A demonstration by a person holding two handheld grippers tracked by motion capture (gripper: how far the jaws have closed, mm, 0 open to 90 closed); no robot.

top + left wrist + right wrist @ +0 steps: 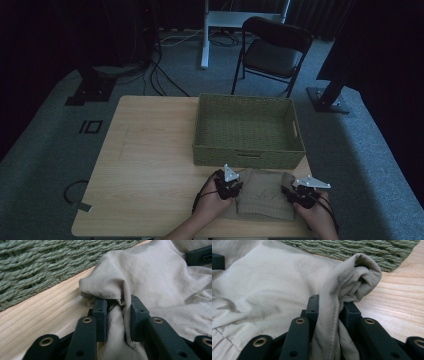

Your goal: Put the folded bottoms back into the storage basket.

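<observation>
A folded beige garment [265, 195] lies on the wooden table [150, 165] just in front of a green woven basket [247, 131]. My left gripper [231, 187] grips the garment's left edge; in the left gripper view its jaws pinch a bunched fold of the beige garment [140, 277] next to the green woven basket [37, 267]. My right gripper [300, 194] grips the right edge, and in the right gripper view its jaws clamp a seamed fold of the beige garment [274, 285]. Each gripper sits in one of the person's hands at the table's near edge.
The basket's inside is bare. A black folding chair [272, 50] and a white table leg [205, 35] stand on the carpet beyond the table, with cables [160, 75] and stand bases [90, 87] to the left. The left half of the tabletop is bare wood.
</observation>
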